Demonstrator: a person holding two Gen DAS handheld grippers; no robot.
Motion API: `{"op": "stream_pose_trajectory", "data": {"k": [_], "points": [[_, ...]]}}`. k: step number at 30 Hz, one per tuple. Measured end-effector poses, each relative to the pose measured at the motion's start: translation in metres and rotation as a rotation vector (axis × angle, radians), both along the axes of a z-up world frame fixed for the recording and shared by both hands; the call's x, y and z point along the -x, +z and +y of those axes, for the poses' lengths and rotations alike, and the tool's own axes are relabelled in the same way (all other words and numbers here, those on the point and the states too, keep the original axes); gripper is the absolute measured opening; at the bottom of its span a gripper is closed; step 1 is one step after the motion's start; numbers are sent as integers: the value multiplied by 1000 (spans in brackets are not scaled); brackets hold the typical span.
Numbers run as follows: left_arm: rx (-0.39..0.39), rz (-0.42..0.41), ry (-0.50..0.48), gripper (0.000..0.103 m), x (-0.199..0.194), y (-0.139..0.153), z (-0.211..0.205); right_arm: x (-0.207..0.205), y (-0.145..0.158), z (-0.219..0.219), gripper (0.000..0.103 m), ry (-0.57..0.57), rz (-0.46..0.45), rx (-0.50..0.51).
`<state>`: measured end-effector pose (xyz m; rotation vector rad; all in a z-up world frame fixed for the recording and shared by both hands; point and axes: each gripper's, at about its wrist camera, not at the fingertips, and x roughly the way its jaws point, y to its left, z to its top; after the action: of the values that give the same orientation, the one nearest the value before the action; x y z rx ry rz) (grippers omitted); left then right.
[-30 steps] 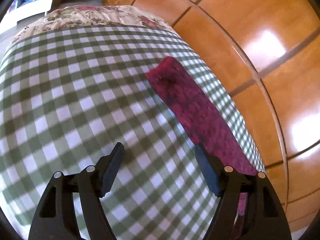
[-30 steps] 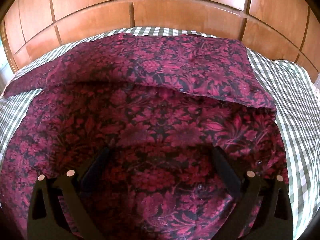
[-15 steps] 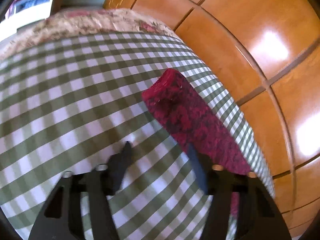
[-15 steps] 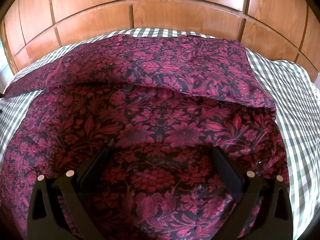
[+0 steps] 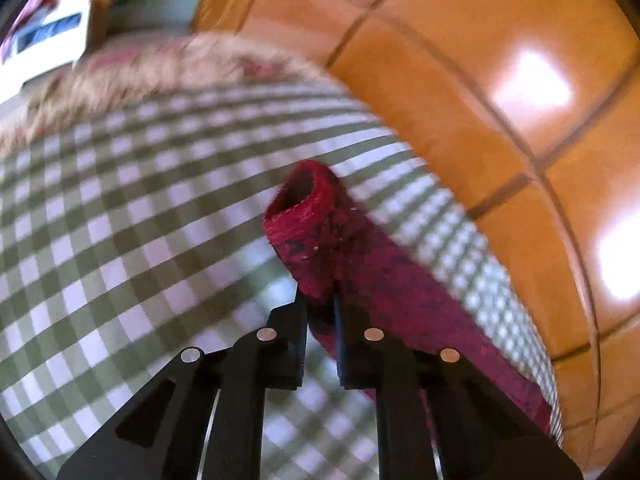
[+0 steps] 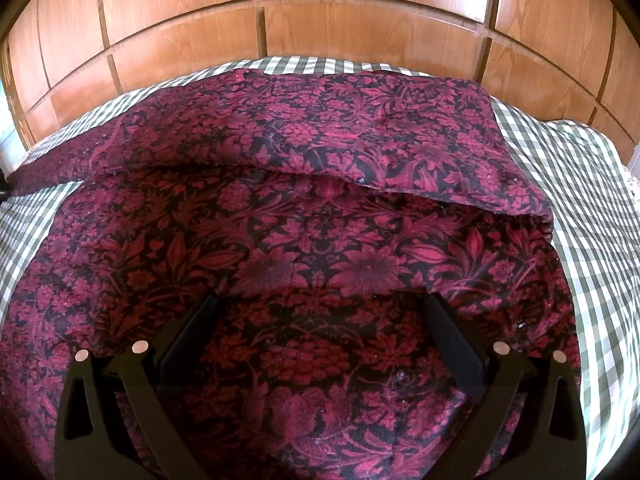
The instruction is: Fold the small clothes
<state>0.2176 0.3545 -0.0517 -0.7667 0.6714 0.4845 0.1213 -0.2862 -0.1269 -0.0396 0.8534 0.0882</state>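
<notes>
**Left claw pinches the end of the garment; right claw stands wide above it**

A crimson-and-black floral-patterned fabric garment lies spread on a bed covered with a green-and-white checked cloth. In the right wrist view it fills most of the cover, with its far part folded over as a long flap that runs along the far edge of the bed, next to the polished wooden panelled wall. The checked cloth shows bare at the left and right edges of the bed.

The left claw has just been closing, and its jaws now stand narrow with the narrow, sleeve-like end of the garment caught between them. That end rises off the checked cloth just beyond the tips, its hemmed mouth gaping open. The rest of this strip trails away along the bed's edge nearest the wooden wall. The left view is blurred. A beige flowered bedspread shows beyond the far edge of the checked cloth.

The right claw stands wide above the middle of the garment, gripping nothing; whether its tips touch the fabric cannot be told
</notes>
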Motion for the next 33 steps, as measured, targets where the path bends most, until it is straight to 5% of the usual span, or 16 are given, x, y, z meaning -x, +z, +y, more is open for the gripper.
{"op": "stream_pose_trajectory", "data": {"k": [4,8,13,18,24,26,27,28,33], "points": [[-32,-143,-169,10,7,41,-57,0,0,0,101,2,0,-1],[-120,-203,-339,10,9,65,-133,0,0,-1,101,3,-1,-3],[-174,-201,-526,10,1,62,-226,0,1,0,101,1,-2,-5],[-150,-138,-680,10,-17,36,-300,0,0,0,101,1,-1,-9],[-290,-36,-737,32,-19,18,-345,0,2,-3,101,-1,3,-22],[-299,-44,-772,46,-11,24,-345,-2,6,-5,101,0,10,-33],[-298,-56,-790,68,-5,26,-343,-2,10,-6,101,-3,6,-47],[-312,-91,-794,78,4,32,-340,-2,14,-7,101,-4,-1,-64],[-389,-139,-757,78,31,43,-320,-11,46,-2,93,29,-19,-274]]}}
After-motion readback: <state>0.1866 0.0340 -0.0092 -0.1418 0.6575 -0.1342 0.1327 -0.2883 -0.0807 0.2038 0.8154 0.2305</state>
